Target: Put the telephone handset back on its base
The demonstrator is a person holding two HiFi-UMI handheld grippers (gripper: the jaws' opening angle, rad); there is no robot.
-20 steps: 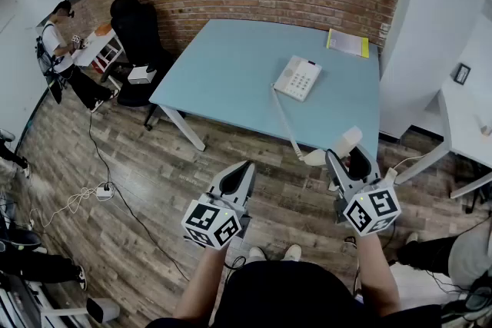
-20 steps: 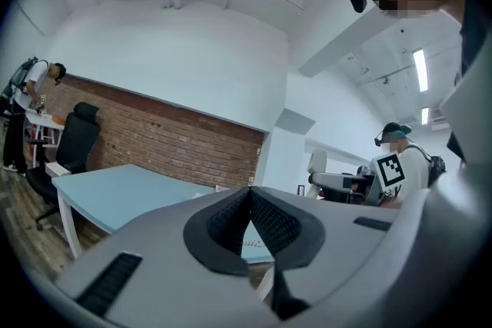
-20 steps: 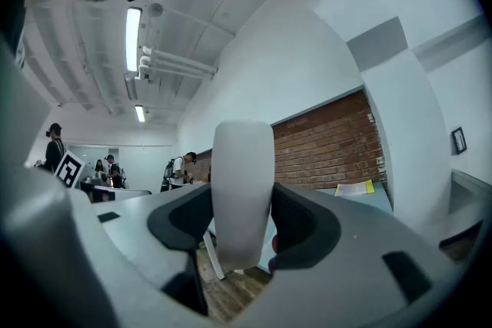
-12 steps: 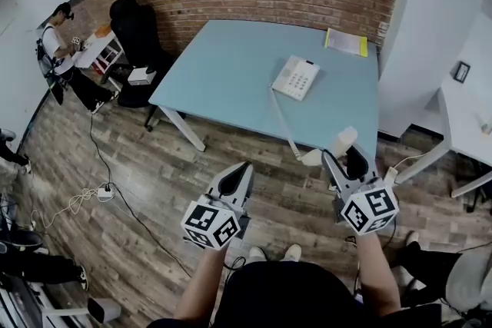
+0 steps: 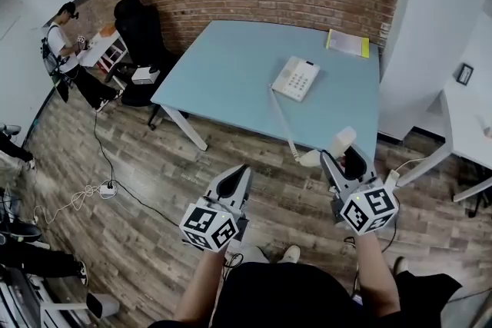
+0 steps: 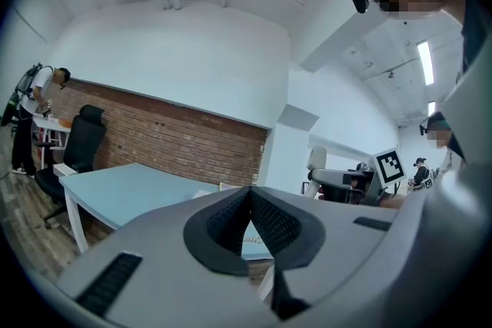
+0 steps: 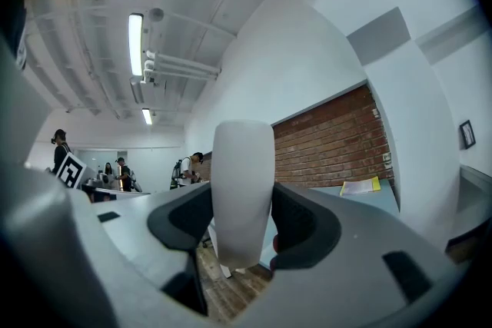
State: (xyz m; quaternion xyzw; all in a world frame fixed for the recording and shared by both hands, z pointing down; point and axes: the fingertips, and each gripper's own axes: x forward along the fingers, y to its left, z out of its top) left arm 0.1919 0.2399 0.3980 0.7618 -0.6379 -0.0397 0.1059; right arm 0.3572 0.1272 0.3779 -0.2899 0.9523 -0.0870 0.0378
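The white telephone base (image 5: pixel 297 78) sits on the light blue table (image 5: pixel 223 73), toward its right side. Its cord (image 5: pixel 281 119) runs forward off the table's front edge to the white handset (image 5: pixel 332 146). My right gripper (image 5: pixel 344 157) is shut on the handset and holds it in the air just in front of the table's near right corner. In the right gripper view the handset (image 7: pixel 242 192) stands upright between the two pads. My left gripper (image 5: pixel 238 174) hangs over the wooden floor, left of the right one, shut and empty, its pads (image 6: pixel 265 219) meeting.
A yellow notepad (image 5: pixel 347 42) lies at the table's far right corner. A black office chair (image 5: pixel 142 31) stands at the table's left, before the brick wall. A person (image 5: pixel 61 50) stands far left by a small white table. A white desk (image 5: pixel 469 115) stands to the right. Cables (image 5: pixel 100 188) cross the floor.
Both grippers have hardly moved; the right one, still shut on the handset, has drifted slightly left. A person's legs at the lower right have left the view.
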